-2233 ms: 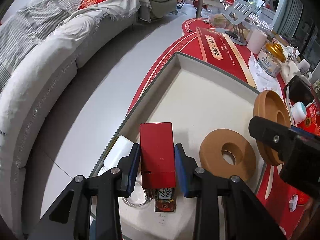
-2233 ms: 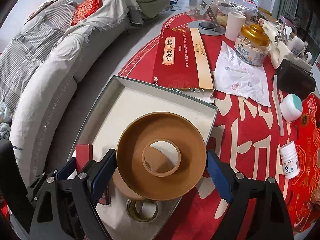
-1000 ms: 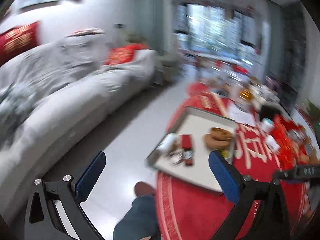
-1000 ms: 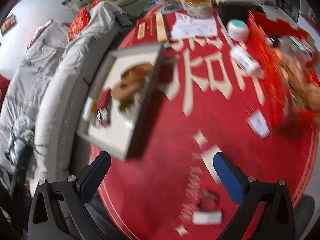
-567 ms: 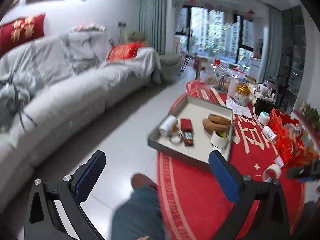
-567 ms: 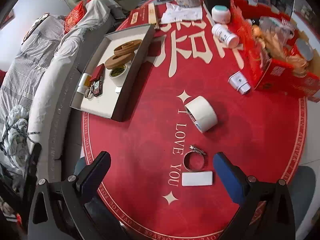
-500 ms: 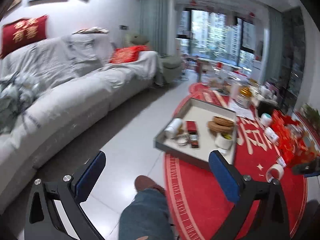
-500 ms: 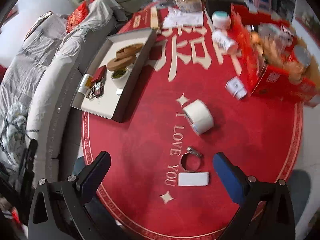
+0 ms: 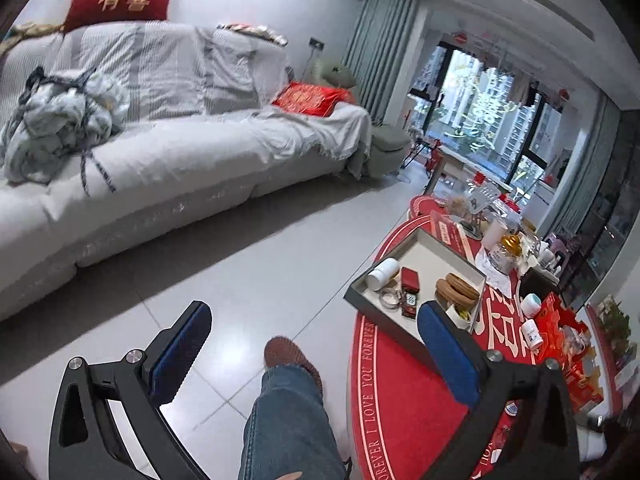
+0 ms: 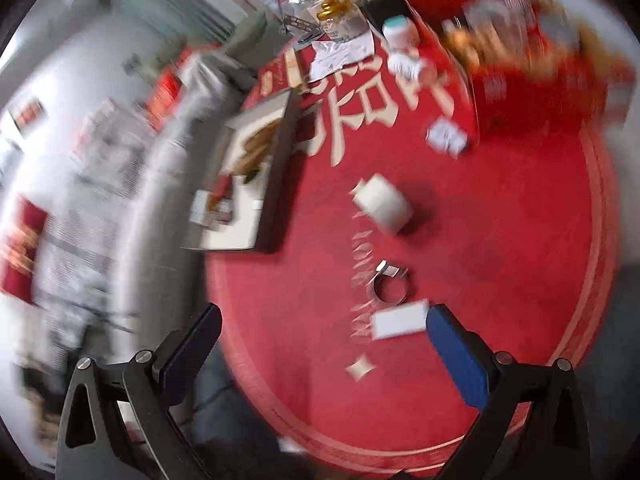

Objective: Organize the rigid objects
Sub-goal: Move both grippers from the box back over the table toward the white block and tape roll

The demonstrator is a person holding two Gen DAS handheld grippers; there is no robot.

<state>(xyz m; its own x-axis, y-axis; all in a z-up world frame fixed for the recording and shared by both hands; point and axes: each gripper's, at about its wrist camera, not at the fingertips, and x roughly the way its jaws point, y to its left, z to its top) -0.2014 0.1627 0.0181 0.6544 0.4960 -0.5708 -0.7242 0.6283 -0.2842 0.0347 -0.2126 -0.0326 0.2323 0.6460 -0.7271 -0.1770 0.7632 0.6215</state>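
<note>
The left gripper [image 9: 312, 344] hangs well back from the round red desk [image 9: 400, 400], its blue-padded jaws spread wide with nothing between them; below it a jeans-clad leg [image 9: 288, 420] and a brown shoe [image 9: 290, 354] stand on the grey tiled floor [image 9: 240, 272]. At the desk's near edge sits the grey tray [image 9: 384, 312]. Inside it lie a white roll [image 9: 382, 274] on its side, a red box [image 9: 410, 279] just beside it, a metal hose clamp [image 9: 389, 297], a small dark item touching the red box's near end, two tan wooden rings [image 9: 456, 288] stacked with the upper one tilted, and a small white cup [image 9: 460, 314] with something yellowish in it. Beyond the tray on the desk are a gold-lidded jar [image 9: 506, 250], a white jar with a teal lid [image 9: 531, 305] and a white pill bottle [image 9: 532, 334]. A grey sofa [image 9: 160, 160] fills the far side of the room.

The right wrist view is heavily blurred. The right gripper [image 10: 322, 344] is also wide apart and holds nothing, above the desk's near part. Still outside the tray [image 10: 276, 184] on the red cloth lie a white tape roll [image 10: 384, 204], a second metal clamp [image 10: 390, 280] and, touching it, a flat white card [image 10: 398, 320] just beside the right blue pad.
</note>
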